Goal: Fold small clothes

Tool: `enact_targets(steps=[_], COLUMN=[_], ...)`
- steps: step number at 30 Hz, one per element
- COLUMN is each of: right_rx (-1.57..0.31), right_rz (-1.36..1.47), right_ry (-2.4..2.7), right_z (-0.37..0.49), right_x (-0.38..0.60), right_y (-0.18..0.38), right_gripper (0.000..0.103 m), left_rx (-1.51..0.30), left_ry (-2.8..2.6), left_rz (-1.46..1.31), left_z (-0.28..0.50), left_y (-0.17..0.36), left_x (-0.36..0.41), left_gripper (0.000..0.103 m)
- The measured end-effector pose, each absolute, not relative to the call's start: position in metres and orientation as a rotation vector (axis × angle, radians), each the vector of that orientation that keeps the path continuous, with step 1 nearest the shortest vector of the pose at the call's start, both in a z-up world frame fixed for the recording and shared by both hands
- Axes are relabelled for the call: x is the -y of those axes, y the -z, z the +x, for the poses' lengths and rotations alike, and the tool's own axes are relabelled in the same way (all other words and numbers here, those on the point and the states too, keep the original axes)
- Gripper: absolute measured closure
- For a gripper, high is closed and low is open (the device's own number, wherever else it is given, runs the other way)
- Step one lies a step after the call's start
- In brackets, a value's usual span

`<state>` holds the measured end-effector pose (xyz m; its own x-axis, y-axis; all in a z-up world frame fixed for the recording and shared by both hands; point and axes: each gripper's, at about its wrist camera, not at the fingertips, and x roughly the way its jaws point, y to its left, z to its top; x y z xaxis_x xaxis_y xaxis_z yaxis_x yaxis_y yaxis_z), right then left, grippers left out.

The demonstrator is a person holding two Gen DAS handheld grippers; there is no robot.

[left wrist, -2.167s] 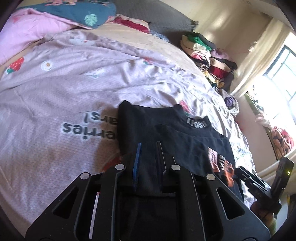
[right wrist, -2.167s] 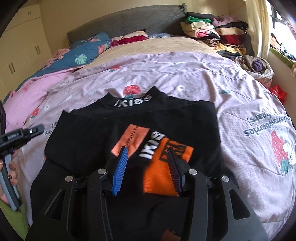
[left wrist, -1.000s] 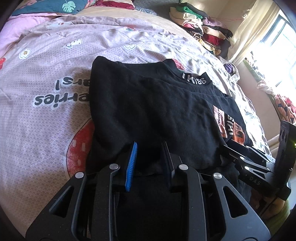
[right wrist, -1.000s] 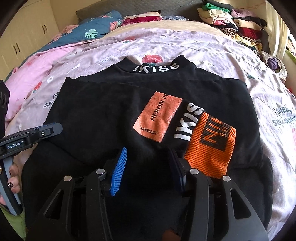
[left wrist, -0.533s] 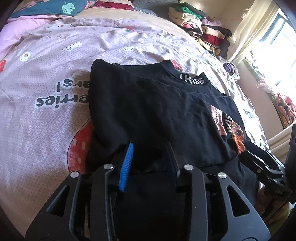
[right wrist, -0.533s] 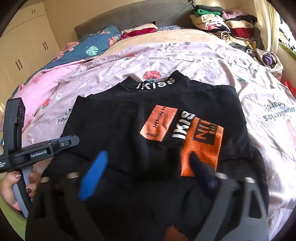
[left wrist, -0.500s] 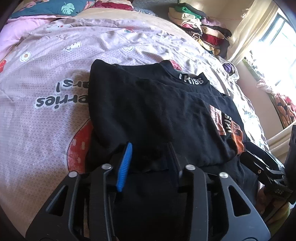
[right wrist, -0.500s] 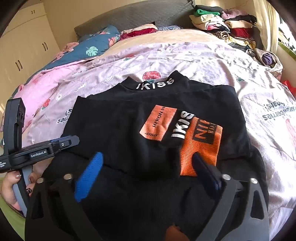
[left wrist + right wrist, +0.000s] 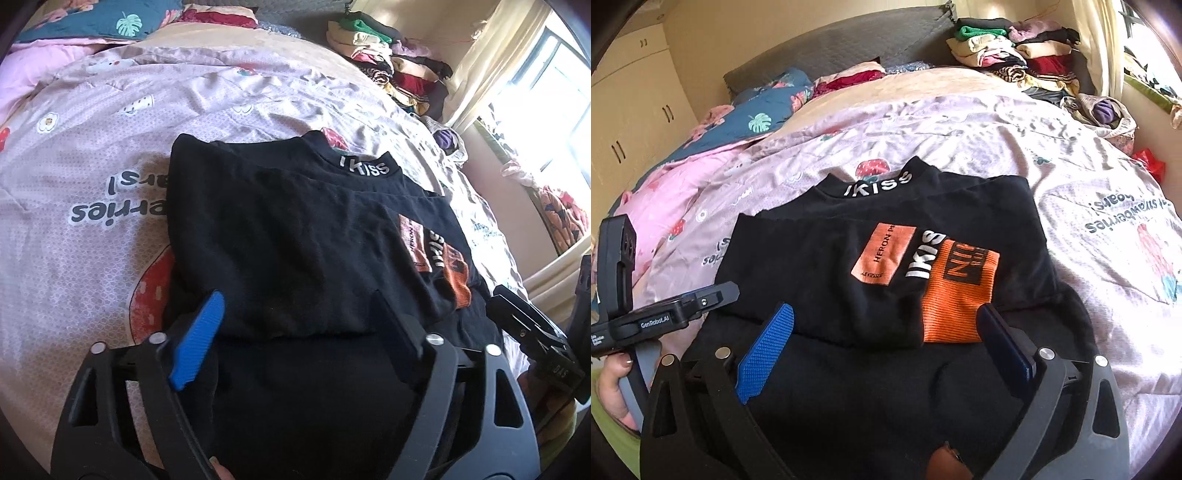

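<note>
A black shirt lies on the bed, its "IKISS" collar at the far end. A folded-over layer with orange patches rests on top, and its near edge runs just ahead of both grippers. My left gripper hovers over the shirt's near left part. Its jaws are opening, and the pads touch no cloth. My right gripper stands wide open above the near right part, by the orange patch, holding nothing.
The shirt rests on a pink strawberry-print bedsheet. A pile of folded clothes sits at the far right by the headboard, with pillows at the far left. A hand grips the left gripper's handle.
Both grippers went from nearly shut on the black fabric to wide open and let it go. The right gripper drew back and up a little; the folded layer lies flat.
</note>
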<state>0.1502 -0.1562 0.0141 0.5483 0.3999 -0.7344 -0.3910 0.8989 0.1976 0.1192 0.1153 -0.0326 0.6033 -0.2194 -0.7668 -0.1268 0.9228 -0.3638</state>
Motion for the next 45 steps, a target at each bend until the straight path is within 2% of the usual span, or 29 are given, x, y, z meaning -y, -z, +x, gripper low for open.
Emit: enact_targets(steps=[3, 5, 45], right_rx=[-0.867, -0.862, -0.759], right_rz=[0.013, 0.014, 0.040], right_ry=[-0.466, -0.464, -0.461], right_z=[0.148, 0.145, 0.091], right_x=[0.158, 0.158, 0.193], right_y=[-0.017, -0.020, -0.068], right_gripper=[0.005, 0.005, 0.005], left_rx=[-0.924, -0.922, -0.830], left_ry=[0.055, 0.054, 0.068], left_rz=[-0.392, -0.386, -0.336], left_z=[0.118, 0.117, 0.071], left_y=[0.029, 0.027, -0.022], left_x=[-0.113, -0.112, -0.098], left_gripper=[0.013, 0.010, 0.010])
